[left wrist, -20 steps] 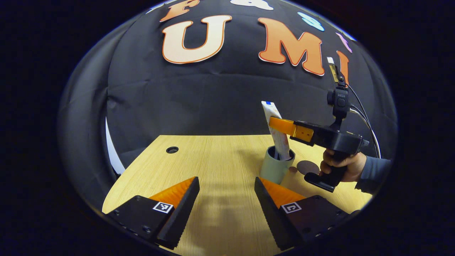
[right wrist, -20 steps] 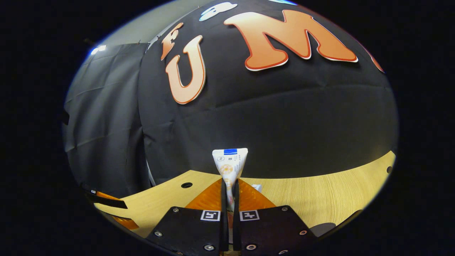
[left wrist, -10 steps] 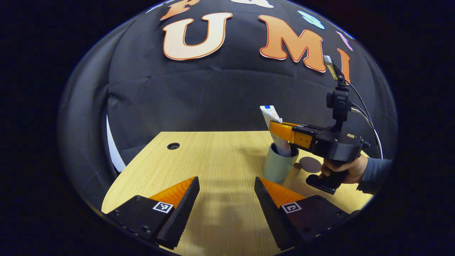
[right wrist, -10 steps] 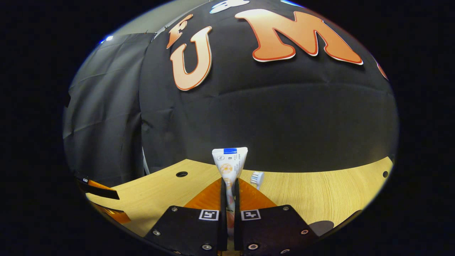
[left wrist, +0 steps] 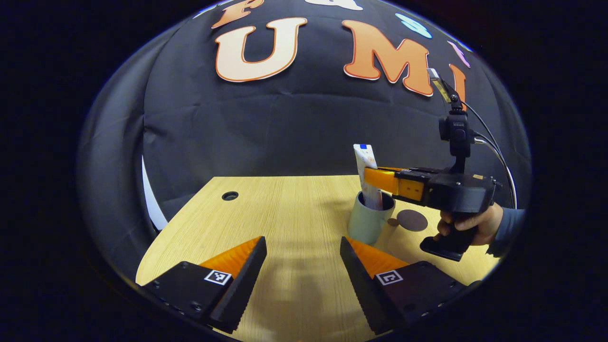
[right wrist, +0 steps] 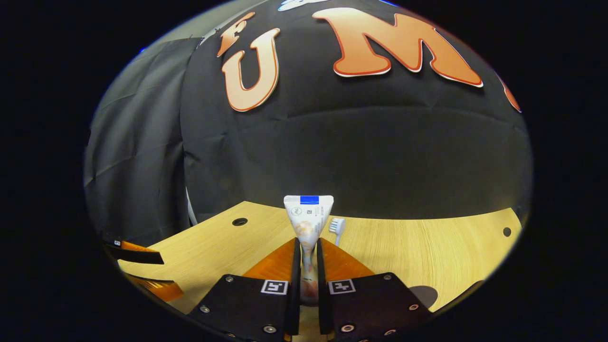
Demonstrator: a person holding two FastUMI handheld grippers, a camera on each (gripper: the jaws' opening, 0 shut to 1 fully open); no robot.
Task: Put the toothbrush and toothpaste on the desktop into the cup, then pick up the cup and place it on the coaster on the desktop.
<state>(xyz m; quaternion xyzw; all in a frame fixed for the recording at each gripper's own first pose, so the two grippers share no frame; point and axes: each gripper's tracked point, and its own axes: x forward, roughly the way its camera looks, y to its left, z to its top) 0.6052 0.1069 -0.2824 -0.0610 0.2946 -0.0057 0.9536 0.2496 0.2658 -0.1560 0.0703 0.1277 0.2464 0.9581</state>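
In the left gripper view a pale green cup stands on the wooden desktop. A white toothpaste tube stands nearly upright with its lower end in the cup. My right gripper, held by a hand, is level beside the cup's mouth and shut on the tube. In the right gripper view the toothpaste tube rises between the two fingers, and a white toothbrush head pokes up just right of it. My left gripper hovers open near the desk's front, left of the cup.
A dark round coaster lies on the desk just right of the cup; in the right gripper view the coaster sits at the lower right. A cable hole is at the desk's far left. Black cloth walls close the back.
The tube has swung from leaning to nearly upright and sits a little lower in the cup. The gap between the right fingers has widened slightly. The left gripper has stayed put.
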